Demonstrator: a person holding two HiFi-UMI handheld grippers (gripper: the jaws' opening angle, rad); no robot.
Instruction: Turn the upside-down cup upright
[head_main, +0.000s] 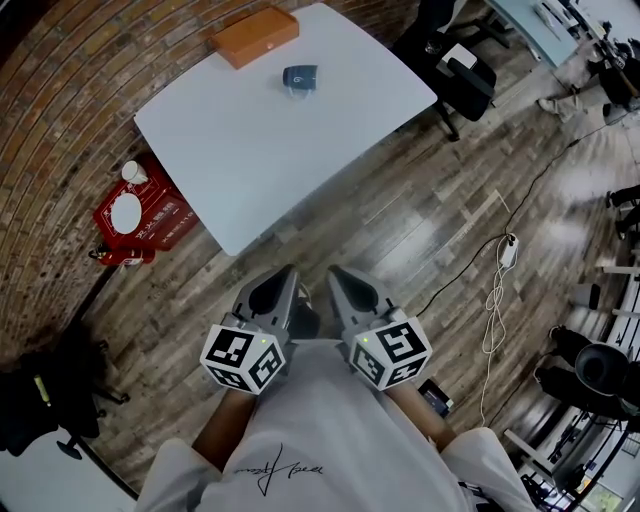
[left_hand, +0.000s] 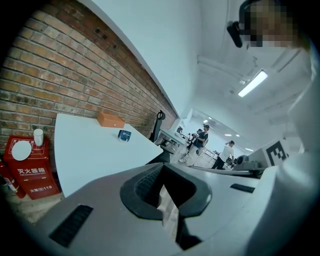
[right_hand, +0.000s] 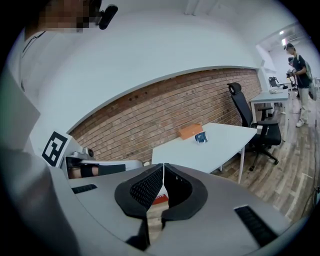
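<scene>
A small dark blue cup (head_main: 300, 77) stands near the far edge of the white table (head_main: 250, 150), beside an orange box (head_main: 254, 35); which way up it stands cannot be made out at this distance. Both grippers hang low against my body, well short of the table and over the wood floor. My left gripper (head_main: 284, 279) is shut with nothing in it, and so is my right gripper (head_main: 340, 279). The left gripper view shows the cup (left_hand: 124, 134) far beyond the shut jaws of the left gripper (left_hand: 163, 170). In the right gripper view the cup (right_hand: 201, 137) sits far past the right gripper (right_hand: 163, 168).
A red cabinet (head_main: 140, 215) with a white paper cup and a plate on top stands left of the table against the brick wall. A black office chair (head_main: 455, 70) sits at the table's right. A cable with a power strip (head_main: 507, 250) lies on the floor. People stand in the background.
</scene>
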